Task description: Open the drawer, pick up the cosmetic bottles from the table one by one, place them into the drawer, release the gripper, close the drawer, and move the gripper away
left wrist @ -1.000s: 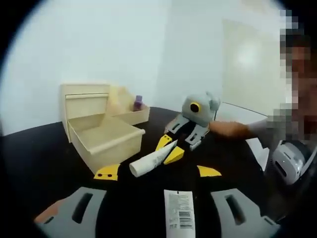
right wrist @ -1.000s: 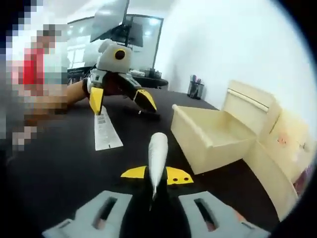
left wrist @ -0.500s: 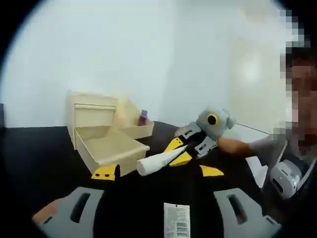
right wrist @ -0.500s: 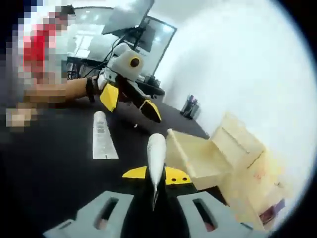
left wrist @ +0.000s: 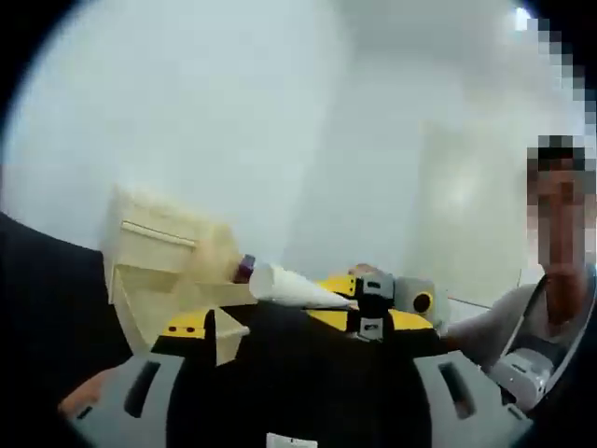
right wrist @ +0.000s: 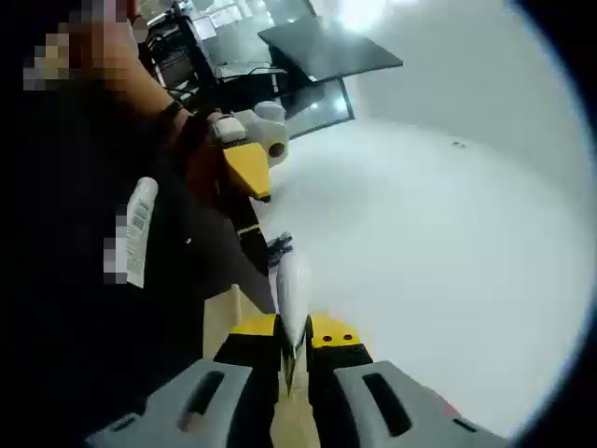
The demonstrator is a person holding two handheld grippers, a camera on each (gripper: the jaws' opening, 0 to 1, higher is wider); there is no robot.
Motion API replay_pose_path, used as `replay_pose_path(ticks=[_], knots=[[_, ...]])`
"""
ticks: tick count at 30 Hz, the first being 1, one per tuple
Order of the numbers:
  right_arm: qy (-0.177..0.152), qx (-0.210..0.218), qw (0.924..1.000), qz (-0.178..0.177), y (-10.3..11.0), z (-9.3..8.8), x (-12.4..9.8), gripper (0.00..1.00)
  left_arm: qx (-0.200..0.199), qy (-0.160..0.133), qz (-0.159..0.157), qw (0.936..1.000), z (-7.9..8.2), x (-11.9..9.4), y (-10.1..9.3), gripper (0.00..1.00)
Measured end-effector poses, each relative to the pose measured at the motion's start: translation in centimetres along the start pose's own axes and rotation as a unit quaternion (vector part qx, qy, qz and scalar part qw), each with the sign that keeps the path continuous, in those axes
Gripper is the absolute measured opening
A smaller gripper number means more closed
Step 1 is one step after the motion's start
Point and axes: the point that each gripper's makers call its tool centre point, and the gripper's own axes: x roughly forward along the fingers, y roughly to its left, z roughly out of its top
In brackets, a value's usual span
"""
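White cosmetic tube (right wrist: 289,294) sits pinched between the right gripper (right wrist: 293,338) jaws, held tilted above the pale wooden drawer unit (left wrist: 159,275). Left gripper (left wrist: 294,322) hangs spread and empty; a second tube (right wrist: 138,231) lies on the black table (right wrist: 84,336) beyond.

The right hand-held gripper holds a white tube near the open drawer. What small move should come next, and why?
Probably lower the tube into the drawer, then release. The right hand-held gripper is shut on the tube, raised above the drawer's wood, and the drawer stands open. A second tube lies on the table for later.
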Motion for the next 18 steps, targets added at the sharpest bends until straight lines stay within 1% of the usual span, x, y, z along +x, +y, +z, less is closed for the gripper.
replay_pose_path(ticks=[1,2,3,4,5,6,7,8,9,10,11,12,13,14,15,16,17,18], knots=[[-0.004,-0.017,0.9998,-0.013,-0.4,0.2,-0.1,0.07,-0.001,0.000,-0.002,1.0000,-0.2,0.1,-0.3,0.76],[-0.001,-0.028,0.9995,-0.017,-0.5,0.1,-0.1,0.07,-0.007,0.000,-0.005,1.0000,-0.2,0.2,-0.5,0.77],[-0.006,-0.038,0.9988,-0.029,-0.8,0.4,-0.3,0.07,-0.017,0.001,-0.006,0.9998,-0.3,0.2,-0.5,0.78],[-0.020,-0.050,0.9972,-0.052,-1.5,0.9,-0.5,0.07,-0.026,-0.008,-0.009,0.9996,0.0,0.3,-0.7,0.78],[-0.018,-0.064,0.9962,-0.056,-1.6,1.0,-0.7,0.07,-0.041,-0.021,-0.012,0.9989,0.4,0.5,-0.8,0.78],[-0.021,-0.077,0.9951,-0.059,-1.7,1.2,-0.7,0.07,-0.065,-0.027,-0.018,0.9974,0.6,0.5,-0.9,0.78],[-0.024,-0.095,0.9928,-0.069,-1.9,1.4,-0.9,0.07,-0.078,-0.043,-0.040,0.9952,1.1,0.6,-1.6,0.78],[-0.025,-0.112,0.9906,-0.074,-2.0,1.4,-0.8,0.07,-0.098,-0.046,-0.042,0.9932,1.3,0.7,-1.7,0.78],[-0.021,-0.117,0.9902,-0.073,-1.9,1.3,-0.8,0.07,-0.096,-0.061,-0.055,0.9920,1.8,0.7,-2.1,0.76],[-0.020,-0.128,0.9883,-0.081,-2.1,1.4,-0.9,0.07,-0.110,-0.067,-0.058,0.9900,2.0,0.7,-2.4,0.75],[-0.028,-0.142,0.9850,-0.094,-2.3,1.6,-1.1,0.07,-0.121,-0.065,-0.052,0.9891,2.0,0.8,-2.1,0.74],[-0.033,-0.152,0.9830,-0.098,-2.3,1.8,-1.2,0.07,-0.114,-0.065,-0.052,0.9899,1.9,0.9,-2.2,0.73],[-0.031,-0.154,0.9824,-0.101,-2.2,1.7,-1.3,0.07,-0.115,-0.061,-0.047,0.9904,1.8,1.1,-2.2,0.74],[-0.038,-0.162,0.9799,-0.110,-2.4,2.0,-1.5,0.07,-0.114,-0.057,-0.036,0.9912,1.5,1.3,-1.9,0.74],[-0.036,-0.171,0.9790,-0.105,-2.2,1.9,-1.4,0.07,-0.116,-0.058,-0.028,0.9911,1.5,1.5,-1.5,0.73],[-0.031,-0.180,0.9777,-0.104,-2.1,1.9,-1.4,0.07,-0.137,-0.060,-0.021,0.9885,1.6,1.6,-1.1,0.72],[-0.038,-0.188,0.9756,-0.108,-2.0,2.0,-1.5,0.07,-0.142,-0.067,-0.028,0.9872,1.7,1.7,-1.2,0.71],[-0.036,-0.194,0.9747,-0.106,-1.8,1.9,-1.4,0.07,-0.157,-0.076,-0.039,0.9839,2.0,1.7,-1.6,0.70]])
